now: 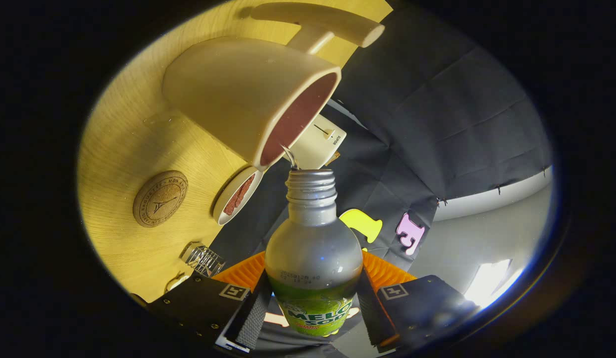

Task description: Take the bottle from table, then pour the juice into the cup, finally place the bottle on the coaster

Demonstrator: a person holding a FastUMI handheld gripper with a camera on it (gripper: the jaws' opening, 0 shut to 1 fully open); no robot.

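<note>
My gripper [313, 298] is shut on a clear plastic bottle [313, 248] with a green label, one finger pressing on each side of its body. The bottle is tipped over and uncapped; its threaded neck [310, 185] points at the rim of a cream cup [248, 94] with a dark red inside. A thin stream of liquid [289, 155] arcs from the mouth into the cup. The round cork coaster [160, 198] lies on the wooden table [119, 149], beside the cup and apart from it.
A small cream dish [237, 195] with a reddish inside sits by the cup's rim. A cream handled piece [318, 22] lies beyond the cup. A clear ribbed cap-like thing [203, 259] rests near my finger. A cream box [320, 139] stands behind the cup.
</note>
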